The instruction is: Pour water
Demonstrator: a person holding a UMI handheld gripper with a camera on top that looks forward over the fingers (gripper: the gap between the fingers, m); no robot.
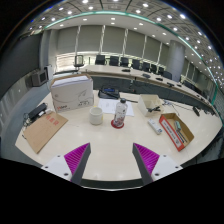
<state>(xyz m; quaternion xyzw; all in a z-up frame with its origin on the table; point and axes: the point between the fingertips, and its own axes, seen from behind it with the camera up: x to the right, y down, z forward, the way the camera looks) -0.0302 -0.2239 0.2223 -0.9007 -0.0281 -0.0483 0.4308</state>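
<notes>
A clear plastic water bottle [120,112] with a red label stands upright near the middle of the white table [110,148]. Just left of it sits a small white cup [96,116]. My gripper [112,158] is open, its magenta pads [77,155] spread wide with only bare tabletop between them. Both bottle and cup stand well beyond the fingertips, with a stretch of table in between.
A white box-like appliance [72,92] stands behind the cup at the left. A brown flat envelope [42,130] lies at the left, an orange-red box [177,130] at the right, and papers [110,104] behind the bottle. Desks and chairs [120,62] fill the room beyond.
</notes>
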